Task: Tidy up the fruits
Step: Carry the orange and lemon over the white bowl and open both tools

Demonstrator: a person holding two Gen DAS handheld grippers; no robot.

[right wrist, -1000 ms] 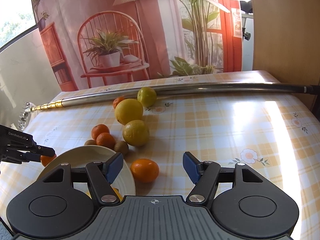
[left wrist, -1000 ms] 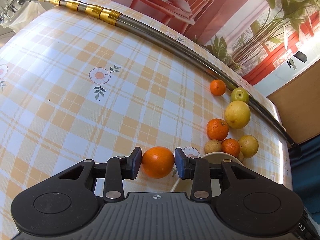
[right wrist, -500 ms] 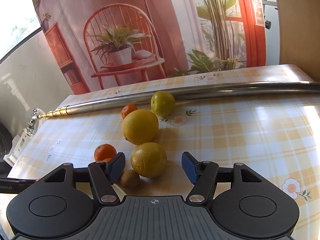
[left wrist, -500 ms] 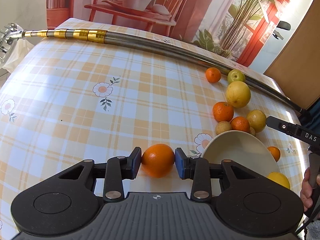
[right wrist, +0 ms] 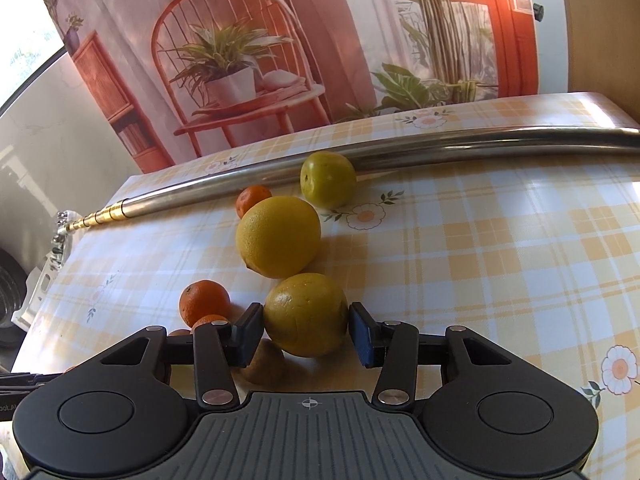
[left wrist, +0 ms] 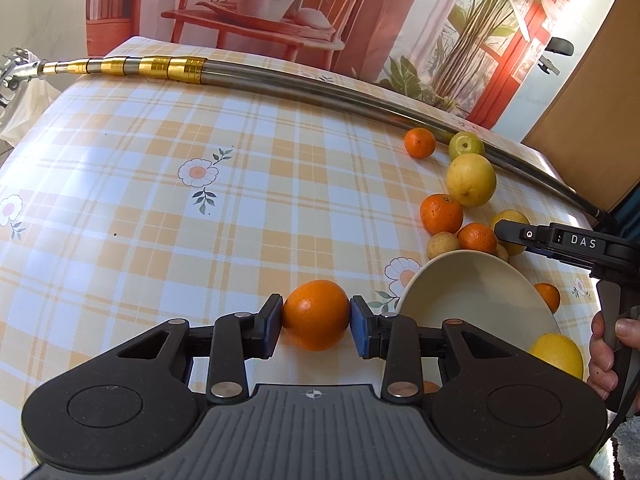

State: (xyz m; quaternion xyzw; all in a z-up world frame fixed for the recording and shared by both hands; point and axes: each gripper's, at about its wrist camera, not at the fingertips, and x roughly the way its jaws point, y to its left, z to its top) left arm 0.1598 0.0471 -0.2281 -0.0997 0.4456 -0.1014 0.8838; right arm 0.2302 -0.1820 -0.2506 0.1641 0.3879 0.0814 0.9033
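My left gripper (left wrist: 316,320) is shut on an orange (left wrist: 316,314) low over the checked tablecloth, just left of a cream bowl (left wrist: 472,296). A lemon (left wrist: 558,354) lies in the bowl. My right gripper (right wrist: 306,334) is shut on a yellow-green citrus (right wrist: 306,314) that rests on the table, with a blue pad against each side. In the left wrist view one of its black fingers (left wrist: 516,233) reaches over the fruit cluster behind the bowl. Whether the orange touches the cloth is unclear.
Loose fruit lies behind the bowl: a big yellow citrus (right wrist: 278,236), a green fruit (right wrist: 328,184), mandarins (right wrist: 204,302), a small brown fruit (right wrist: 264,364). A long metal pole (left wrist: 320,88) runs along the table's far edge. A hand (left wrist: 604,352) is at right.
My right gripper moved forward from beside the bowl to the yellow-green citrus and narrowed onto it. My left gripper kept hold of the orange while its view swung toward the bowl.
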